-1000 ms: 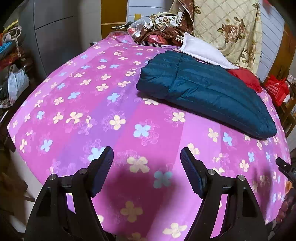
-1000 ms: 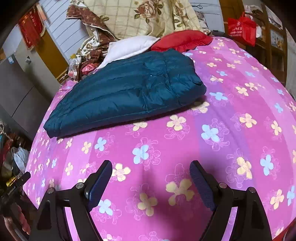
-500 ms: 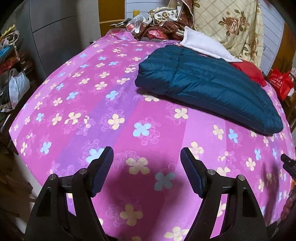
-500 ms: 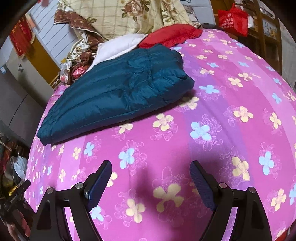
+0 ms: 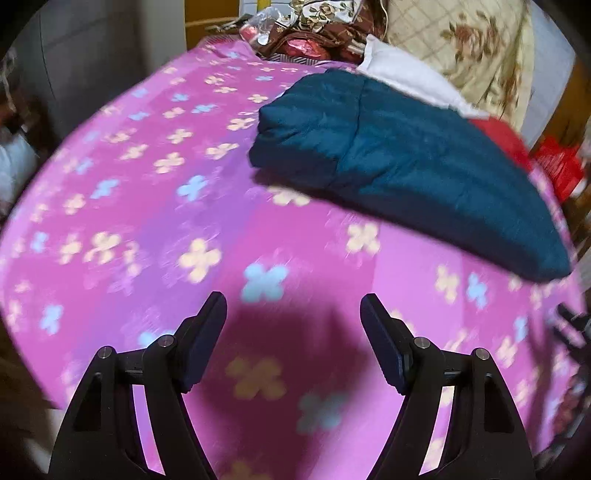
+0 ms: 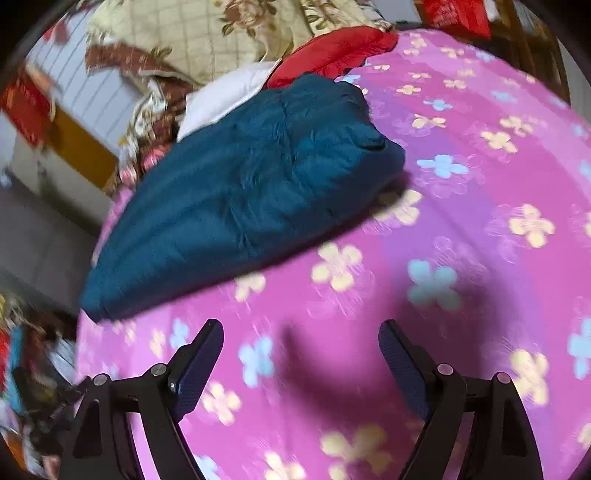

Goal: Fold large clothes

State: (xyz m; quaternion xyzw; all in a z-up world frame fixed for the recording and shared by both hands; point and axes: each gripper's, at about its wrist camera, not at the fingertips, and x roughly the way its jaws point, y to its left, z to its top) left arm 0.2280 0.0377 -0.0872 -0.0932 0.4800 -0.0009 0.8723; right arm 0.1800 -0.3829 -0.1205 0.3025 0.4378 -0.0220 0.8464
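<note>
A dark teal quilted jacket (image 5: 399, 162) lies folded into a long bundle on the pink flowered bedsheet (image 5: 155, 206). It also shows in the right wrist view (image 6: 240, 195). My left gripper (image 5: 293, 310) is open and empty above the sheet, short of the jacket's near edge. My right gripper (image 6: 301, 338) is open and empty above the sheet (image 6: 480, 206), also short of the jacket. Both views are blurred by motion.
A white cloth (image 5: 402, 77) and a red garment (image 6: 332, 48) lie behind the jacket. A floral quilt (image 6: 207, 33) and crumpled brown fabric (image 5: 317, 33) are piled at the bed's head. A grey cabinet (image 5: 81, 55) stands at the left, red bags (image 5: 561, 166) at the right.
Both grippers have moved forward toward the jacket, which now looks larger and nearer in both views. Both stay open and empty.
</note>
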